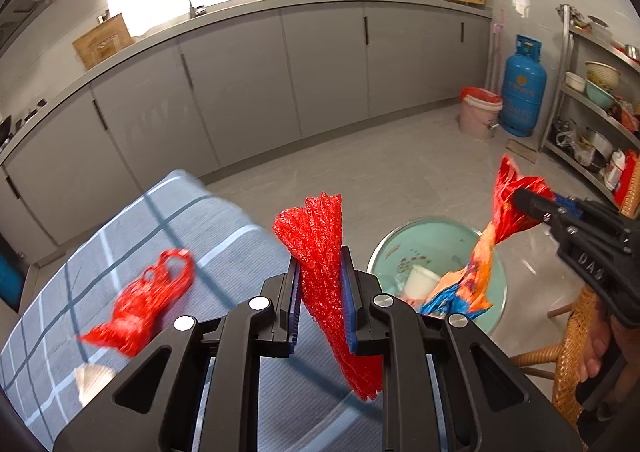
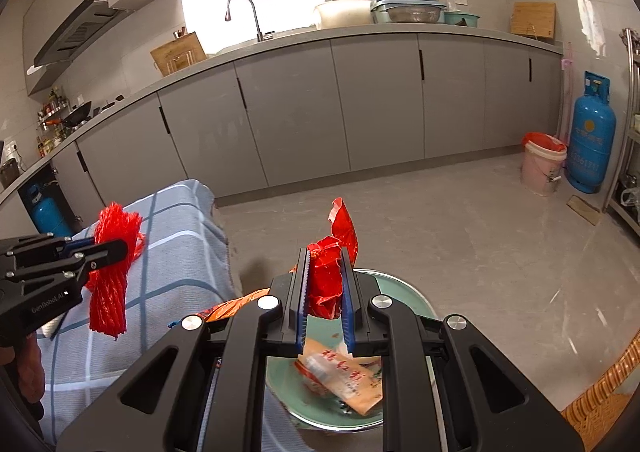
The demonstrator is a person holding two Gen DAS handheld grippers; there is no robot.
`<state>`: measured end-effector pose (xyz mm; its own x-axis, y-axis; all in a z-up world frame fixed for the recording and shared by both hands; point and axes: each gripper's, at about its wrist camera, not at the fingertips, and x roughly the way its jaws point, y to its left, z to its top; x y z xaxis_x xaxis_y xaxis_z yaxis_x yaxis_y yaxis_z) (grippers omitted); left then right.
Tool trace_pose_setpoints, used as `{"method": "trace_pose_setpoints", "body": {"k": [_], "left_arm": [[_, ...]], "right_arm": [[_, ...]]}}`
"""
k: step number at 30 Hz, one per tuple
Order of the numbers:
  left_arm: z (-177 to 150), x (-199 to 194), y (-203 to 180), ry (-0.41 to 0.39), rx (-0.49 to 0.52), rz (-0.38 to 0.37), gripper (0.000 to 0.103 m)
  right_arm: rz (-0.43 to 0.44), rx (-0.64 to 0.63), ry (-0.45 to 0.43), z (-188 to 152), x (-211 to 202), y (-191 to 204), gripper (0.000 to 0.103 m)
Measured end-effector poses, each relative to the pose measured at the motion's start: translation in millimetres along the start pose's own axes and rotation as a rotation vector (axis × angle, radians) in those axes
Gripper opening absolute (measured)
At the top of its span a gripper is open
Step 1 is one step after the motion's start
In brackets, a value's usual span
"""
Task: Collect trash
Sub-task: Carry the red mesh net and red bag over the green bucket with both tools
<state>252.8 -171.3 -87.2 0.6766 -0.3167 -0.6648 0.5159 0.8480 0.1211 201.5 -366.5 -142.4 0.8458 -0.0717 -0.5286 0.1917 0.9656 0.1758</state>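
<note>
My left gripper [image 1: 320,258] is shut on a red mesh net bundle [image 1: 320,236], held upright above the blue checked cloth [image 1: 224,236]. A second red mesh bag [image 1: 140,300] lies on that cloth to the left. My right gripper [image 2: 325,254] is shut on a crumpled red and orange snack wrapper [image 2: 326,284], which hangs over a teal basin [image 2: 416,300]. The basin [image 1: 436,236] holds a white cup [image 1: 420,280] and other wrappers. In the left wrist view the right gripper [image 1: 520,197] shows at the right; in the right wrist view the left gripper [image 2: 120,248] shows at the left.
Grey kitchen cabinets [image 1: 320,63] run along the back. A pink bucket lined with a red bag [image 1: 480,111] and a blue gas cylinder [image 1: 522,87] stand in the far right corner. A metal shelf rack [image 1: 592,99] and a wicker chair [image 1: 576,352] are at the right.
</note>
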Motion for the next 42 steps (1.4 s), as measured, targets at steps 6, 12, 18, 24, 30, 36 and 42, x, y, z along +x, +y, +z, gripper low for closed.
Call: {"method": "trace_pose_setpoints", "body": {"k": [6, 12, 18, 24, 30, 36, 42], "left_arm": [[14.8, 19.0, -20.1, -0.008, 0.012, -0.055, 0.019], [21.4, 44.9, -42.3, 0.002, 0.024, -0.105, 0.019], [22.4, 65.7, -61.1, 0.018, 0.045, -0.147, 0.019], [19.9, 83.0, -74.0, 0.037, 0.060, -0.161, 0.019], [16.9, 100.4, -77.4, 0.062, 0.052, -0.167, 0.019], [14.8, 109.7, -80.5, 0.074, 0.054, -0.177, 0.019], [11.5, 121.3, -81.0, 0.098, 0.048, -0.185, 0.019]], "right_arm": [[-0.051, -0.011, 0.007, 2.7, 12.8, -18.6, 0.015], [-0.095, -0.033, 0.021, 2.6, 26.2, -33.5, 0.015], [-0.142, -0.064, 0.033, 1.4, 37.5, -45.4, 0.015], [-0.154, -0.066, 0.054, -2.9, 45.7, -54.3, 0.015], [-0.157, -0.072, 0.071, -3.3, 53.1, -55.0, 0.015], [-0.161, -0.090, 0.082, -4.2, 56.8, -49.0, 0.015], [-0.163, -0.112, 0.104, -7.8, 63.0, -44.3, 0.016]]}}
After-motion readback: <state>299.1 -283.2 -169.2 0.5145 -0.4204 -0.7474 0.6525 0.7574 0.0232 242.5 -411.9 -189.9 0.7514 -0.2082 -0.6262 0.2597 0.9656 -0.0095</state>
